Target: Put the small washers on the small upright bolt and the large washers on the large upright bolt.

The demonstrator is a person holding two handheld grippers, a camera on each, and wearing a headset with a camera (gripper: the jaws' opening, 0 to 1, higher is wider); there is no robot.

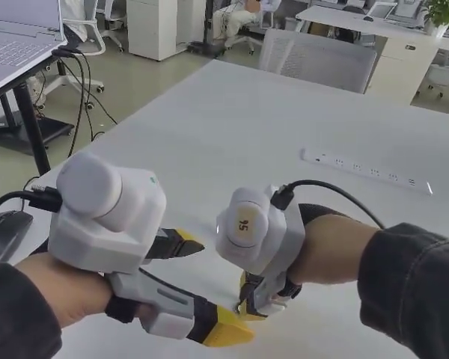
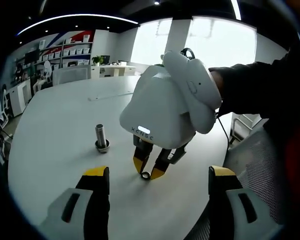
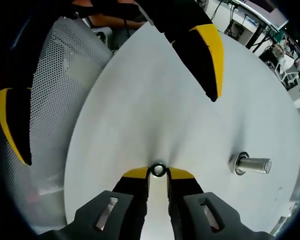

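Note:
My right gripper point(image 3: 158, 173) is shut on a small metal washer point(image 3: 158, 170), pinched between its yellow tips just at the white table point(image 3: 155, 115). In the left gripper view the same washer point(image 2: 146, 175) sits under the right gripper point(image 2: 151, 172), which points down at the tabletop. An upright metal bolt point(image 2: 101, 136) with a ring at its base stands to the left of it; the bolt point(image 3: 252, 164) lies to the right in the right gripper view. My left gripper point(image 2: 159, 175) is open wide with nothing between its fingers, facing the right gripper point(image 1: 247, 308) from the left.
A white power strip point(image 1: 367, 170) lies further back on the table point(image 1: 232, 127). A grey mesh chair point(image 1: 318, 56) stands at the far edge, and a laptop point(image 1: 15, 34) sits on a stand to the left. Another mesh chair point(image 3: 65, 80) is beside the near table edge.

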